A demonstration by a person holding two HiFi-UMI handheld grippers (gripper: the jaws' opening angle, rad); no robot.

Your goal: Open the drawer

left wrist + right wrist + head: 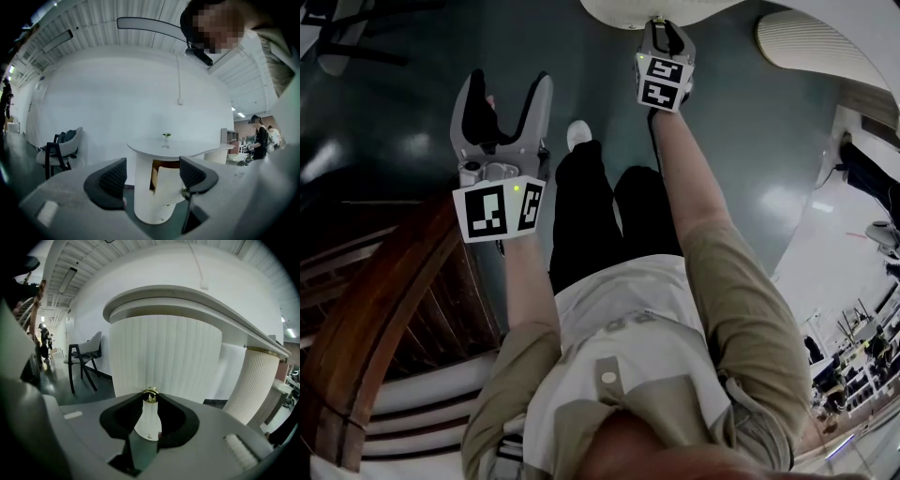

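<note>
Drawer (171,182) sits in the white fluted pedestal under the round tabletop (187,151), its curved front standing partly out. The right gripper (150,401) has its fingers clamped on the drawer's brass knob (150,393). The left gripper (153,174) hangs well apart from it, fingers spread and empty.

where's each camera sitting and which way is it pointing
Head view: on the person's head, facing steeply down at the dark floor; torso, legs, forearms, left gripper and right gripper show.
Left gripper view: rides the left gripper, looking across the room at the white table; its spread fingers and the person's sleeve show.
Right gripper view: rides the right gripper, close against the table's fluted base; its fingers grip the brass knob.
Shared: both gripper views show that table.
</note>
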